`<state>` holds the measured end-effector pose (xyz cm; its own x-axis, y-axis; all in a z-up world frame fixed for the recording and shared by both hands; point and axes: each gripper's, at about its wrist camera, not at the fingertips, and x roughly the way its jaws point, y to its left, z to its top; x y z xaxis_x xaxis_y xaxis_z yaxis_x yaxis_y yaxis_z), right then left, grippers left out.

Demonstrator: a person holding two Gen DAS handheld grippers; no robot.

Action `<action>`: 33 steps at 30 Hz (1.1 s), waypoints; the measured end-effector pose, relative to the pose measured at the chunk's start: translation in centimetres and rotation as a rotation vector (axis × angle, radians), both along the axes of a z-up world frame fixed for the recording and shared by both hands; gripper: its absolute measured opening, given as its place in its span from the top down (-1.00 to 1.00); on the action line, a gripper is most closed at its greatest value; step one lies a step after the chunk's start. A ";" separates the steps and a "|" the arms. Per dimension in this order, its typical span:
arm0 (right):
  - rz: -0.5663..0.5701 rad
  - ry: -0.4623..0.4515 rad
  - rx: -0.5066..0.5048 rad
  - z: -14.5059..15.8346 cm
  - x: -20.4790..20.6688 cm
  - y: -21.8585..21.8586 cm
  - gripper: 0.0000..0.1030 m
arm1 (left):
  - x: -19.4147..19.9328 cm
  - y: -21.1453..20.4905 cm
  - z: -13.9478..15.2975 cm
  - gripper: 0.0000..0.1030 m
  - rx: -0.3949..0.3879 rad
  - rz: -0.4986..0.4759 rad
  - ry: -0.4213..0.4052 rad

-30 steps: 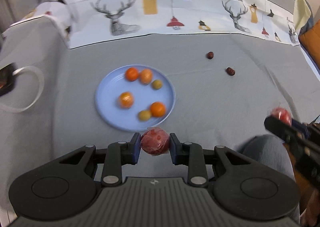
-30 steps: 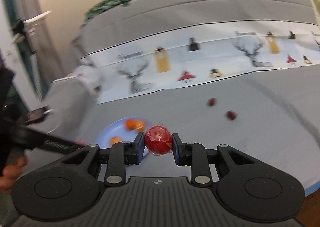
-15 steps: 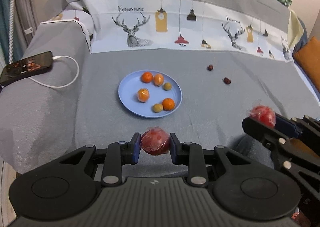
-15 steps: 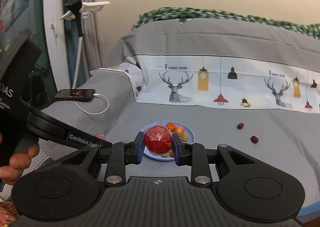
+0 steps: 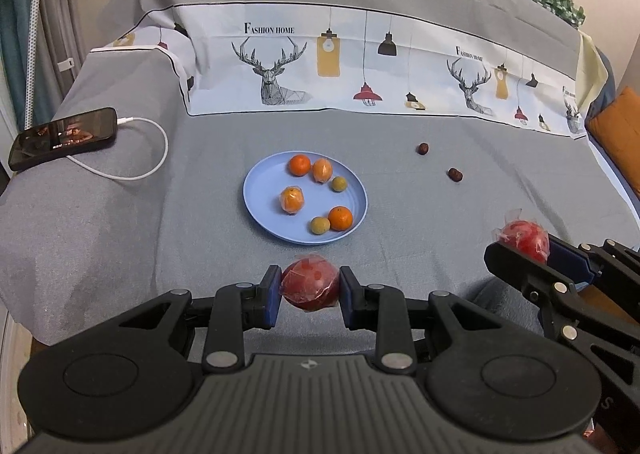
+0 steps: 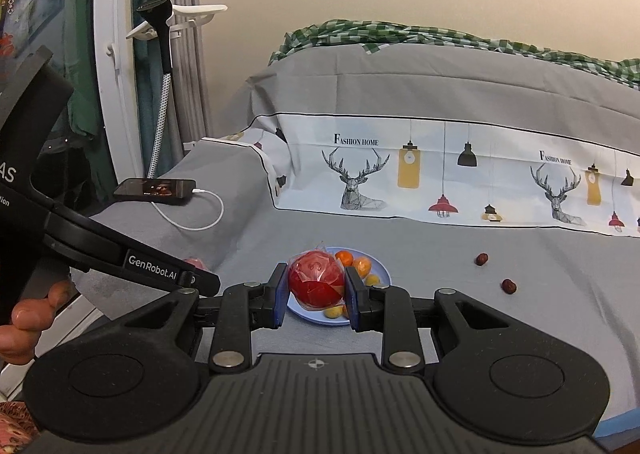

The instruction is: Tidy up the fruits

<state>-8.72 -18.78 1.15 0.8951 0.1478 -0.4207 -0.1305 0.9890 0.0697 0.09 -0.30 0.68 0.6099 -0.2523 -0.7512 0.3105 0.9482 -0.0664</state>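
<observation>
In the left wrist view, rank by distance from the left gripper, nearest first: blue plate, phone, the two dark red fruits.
From the left gripper:
1. Blue plate, straight ahead.
2. Two dark red fruits, ahead right; too close to call between them.
3. Phone, far left edge.

Right wrist view: wrapped red fruit (image 6: 316, 280) in the jaws hides most of the blue plate (image 6: 383, 268) behind it; only a few oranges peek out. Left gripper body covers all but a sliver of its own fruit (image 6: 195, 263). Two dark fruits (image 5: 423, 149) beyond plate: too small to identify.
</observation>
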 end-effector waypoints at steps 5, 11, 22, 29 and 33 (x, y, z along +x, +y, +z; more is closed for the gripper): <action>-0.004 0.008 0.006 -0.2 0.2 0.1 0.42 | 0.3 0.1 -0.2 0.36 0.002 0.002 0.005; -0.009 0.031 0.016 -0.5 1.1 -0.1 0.42 | 0.9 -0.1 -0.5 0.36 0.008 0.005 0.015; -0.019 0.066 0.036 -1.4 2.2 -0.5 0.42 | 2.3 -0.5 -1.6 0.36 0.019 0.002 0.050; -0.031 0.096 0.051 -2.1 3.5 -0.8 0.42 | 3.6 -1.2 -2.0 0.36 0.029 -0.004 0.067; -0.034 0.114 0.060 -2.6 4.1 -1.1 0.42 | 4.4 -1.2 -2.3 0.36 0.033 0.002 0.076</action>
<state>-4.62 -19.88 -1.44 0.8469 0.1459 -0.5113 -0.0848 0.9864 0.1411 4.54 -1.50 -1.62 0.5515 -0.2254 -0.8031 0.3035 0.9510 -0.0585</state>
